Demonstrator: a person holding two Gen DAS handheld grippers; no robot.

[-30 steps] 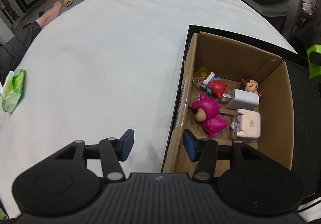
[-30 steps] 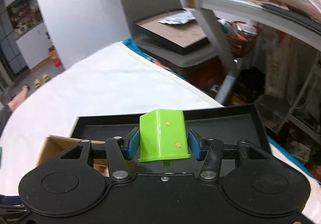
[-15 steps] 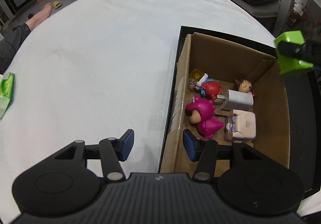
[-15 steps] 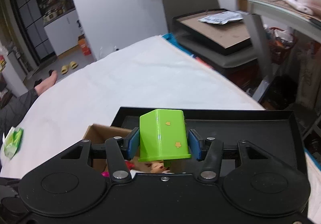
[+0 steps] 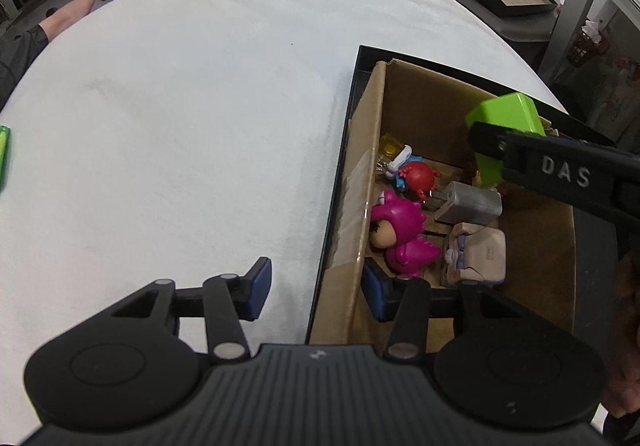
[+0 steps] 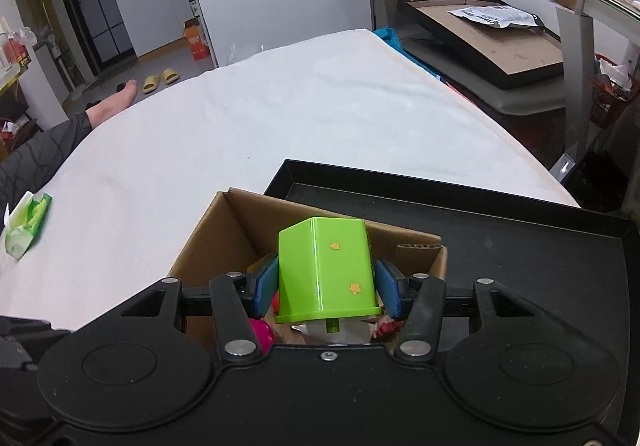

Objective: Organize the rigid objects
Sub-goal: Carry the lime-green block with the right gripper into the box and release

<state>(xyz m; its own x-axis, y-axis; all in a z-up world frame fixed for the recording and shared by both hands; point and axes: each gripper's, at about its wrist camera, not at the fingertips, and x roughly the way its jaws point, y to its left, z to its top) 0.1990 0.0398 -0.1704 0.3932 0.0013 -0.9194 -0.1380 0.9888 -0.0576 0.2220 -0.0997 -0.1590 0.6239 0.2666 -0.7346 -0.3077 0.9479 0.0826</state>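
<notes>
A green block (image 6: 326, 270) is held clamped between the blue pads (image 6: 267, 285) of the right gripper (image 6: 326, 288), just above the open cardboard box (image 6: 208, 234); in the left wrist view the same block (image 5: 506, 122) is seen hanging over the box's far right part, clear of the toys below. The left gripper (image 5: 316, 292) is kept spread apart and empty, its fingers straddling the box's near left wall (image 5: 360, 174), one outside over the white cloth (image 5: 180, 106) and one inside. Inside the box, a pink figure (image 5: 400, 234) and a pale toy (image 5: 478, 256) are seen nearest, a grey block (image 5: 468, 202) and a red figure (image 5: 418, 176) behind them, and a small yellow piece (image 5: 390, 146) farther back. The box is set in a black tray (image 6: 500, 230). The green block is judged to be hollow hard plastic, light and stiff but smooth-sided, so a hold across its flat faces is thought best, with slipping the main risk. A green packet (image 6: 28, 224) is left at the cloth's far left edge, and a person's bare foot (image 6: 116, 104) is visible on the floor beyond.
</notes>
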